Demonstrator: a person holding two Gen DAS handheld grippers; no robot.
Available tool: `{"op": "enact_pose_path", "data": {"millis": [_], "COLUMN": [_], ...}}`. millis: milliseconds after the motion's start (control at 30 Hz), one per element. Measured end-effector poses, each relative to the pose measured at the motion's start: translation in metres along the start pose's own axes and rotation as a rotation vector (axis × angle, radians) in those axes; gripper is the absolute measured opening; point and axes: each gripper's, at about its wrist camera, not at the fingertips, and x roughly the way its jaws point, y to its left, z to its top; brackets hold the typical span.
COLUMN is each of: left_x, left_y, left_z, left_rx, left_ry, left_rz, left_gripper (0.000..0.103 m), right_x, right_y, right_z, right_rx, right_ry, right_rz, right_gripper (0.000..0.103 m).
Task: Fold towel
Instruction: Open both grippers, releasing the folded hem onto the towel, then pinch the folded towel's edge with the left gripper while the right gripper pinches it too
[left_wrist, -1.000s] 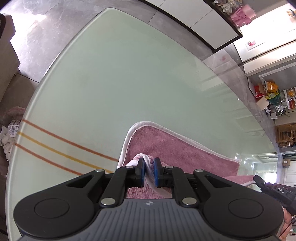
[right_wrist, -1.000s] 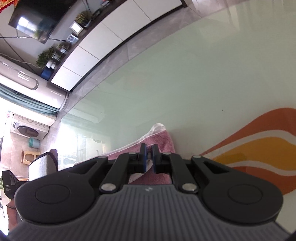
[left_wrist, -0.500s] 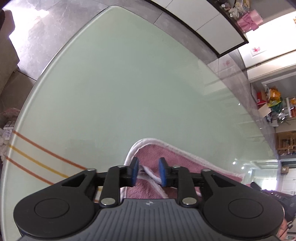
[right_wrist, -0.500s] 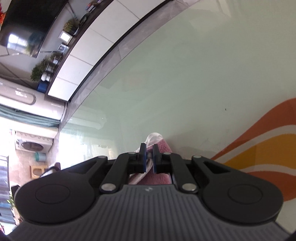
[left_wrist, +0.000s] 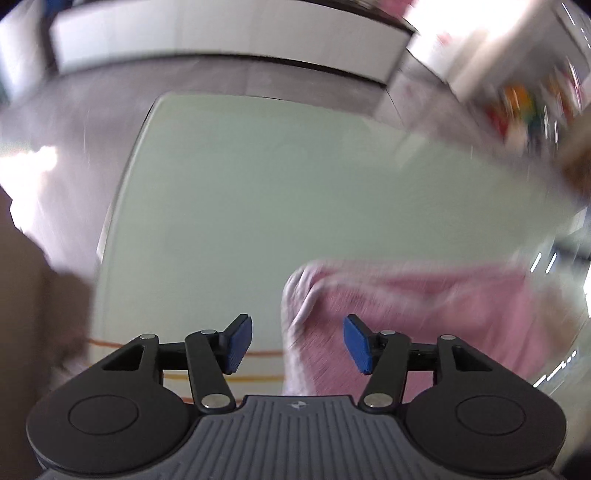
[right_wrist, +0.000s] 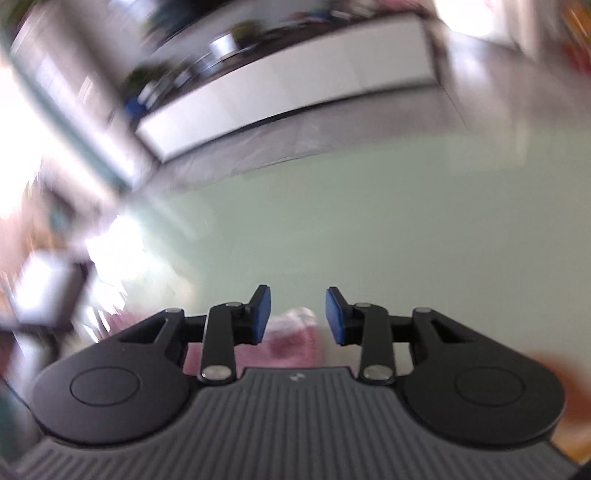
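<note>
Towel (left_wrist: 424, 317), pink with a pale hem, was seen lying on the green glass table (left_wrist: 258, 206), its corner below and between the blue pads of the left hand-held gripper (left_wrist: 297, 343). Those jaws were opening, and neither pad was pressed on the cloth. The right hand-held gripper (right_wrist: 297, 315) was likewise opening, a towel corner (right_wrist: 291, 332) being visible in the gap beneath it, untouched. Both views were blurred by motion.
</note>
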Motion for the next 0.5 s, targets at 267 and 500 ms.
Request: {"op": "enact_pose_path", "data": {"millis": [267, 500], "left_x": [0.010, 0.015], "left_y": [-0.068, -0.108], "left_z": [0.005, 0.008], "left_rx": [0.334, 0.764], "left_ry": [-0.083, -0.114], "left_rz": [0.038, 0.131], "left_gripper": [0.059, 0.056], "right_x": [0.020, 0.039], "right_y": [0.059, 0.078], "right_z": [-0.020, -0.031], "right_rx": [-0.518, -0.904], "right_ry": [0.036, 0.095], "right_rz": [0.010, 0.000], "right_gripper": [0.029, 0.025]}}
